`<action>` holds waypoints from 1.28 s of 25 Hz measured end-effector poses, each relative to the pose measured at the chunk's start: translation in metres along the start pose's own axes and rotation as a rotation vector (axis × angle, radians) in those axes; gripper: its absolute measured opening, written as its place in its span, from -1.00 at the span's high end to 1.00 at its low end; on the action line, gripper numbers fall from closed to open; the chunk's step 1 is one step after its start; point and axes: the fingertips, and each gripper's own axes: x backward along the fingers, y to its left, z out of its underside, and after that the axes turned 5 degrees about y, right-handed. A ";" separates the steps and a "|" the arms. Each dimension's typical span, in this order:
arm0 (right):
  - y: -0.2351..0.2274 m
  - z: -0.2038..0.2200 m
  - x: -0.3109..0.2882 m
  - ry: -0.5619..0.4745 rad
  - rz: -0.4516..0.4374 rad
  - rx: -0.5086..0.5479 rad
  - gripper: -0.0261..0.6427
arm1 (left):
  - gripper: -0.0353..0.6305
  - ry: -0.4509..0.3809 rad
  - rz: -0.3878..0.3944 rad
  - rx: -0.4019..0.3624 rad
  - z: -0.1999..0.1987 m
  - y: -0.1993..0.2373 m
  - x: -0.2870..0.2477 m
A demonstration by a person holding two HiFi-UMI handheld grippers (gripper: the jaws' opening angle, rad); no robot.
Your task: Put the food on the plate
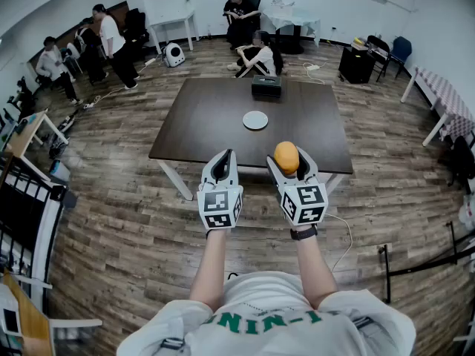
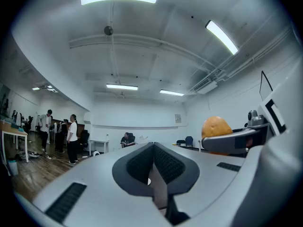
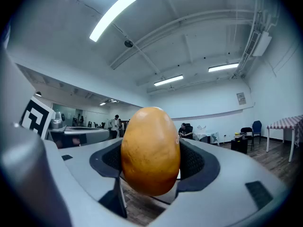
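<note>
My right gripper (image 1: 288, 162) is shut on an orange, egg-shaped piece of food (image 1: 286, 156), held above the near edge of the dark table (image 1: 208, 124). In the right gripper view the food (image 3: 150, 150) fills the gap between both pads. From the left gripper view the same food (image 2: 217, 128) shows at the right. My left gripper (image 1: 222, 166) hangs beside it to the left, jaws shut and empty (image 2: 153, 164). A small white plate (image 1: 255, 120) lies near the table's middle, farther away than both grippers.
A black box (image 1: 266, 87) sits at the table's far edge. Behind it a person (image 1: 257, 58) sits on the floor. Other people (image 1: 111, 43) stand at the back left by desks. A black cabinet (image 1: 357, 64) and chairs are at the back right.
</note>
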 end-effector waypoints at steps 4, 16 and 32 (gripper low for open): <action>-0.009 0.002 0.007 -0.001 -0.021 0.003 -0.03 | 0.85 0.000 -0.012 0.007 0.000 -0.013 -0.003; -0.053 0.037 0.017 0.016 -0.073 -0.069 -0.03 | 0.85 0.060 -0.056 0.008 0.034 -0.043 -0.009; -0.091 0.056 -0.095 0.066 -0.137 -0.130 -0.03 | 0.85 0.058 -0.026 0.034 0.047 -0.009 -0.135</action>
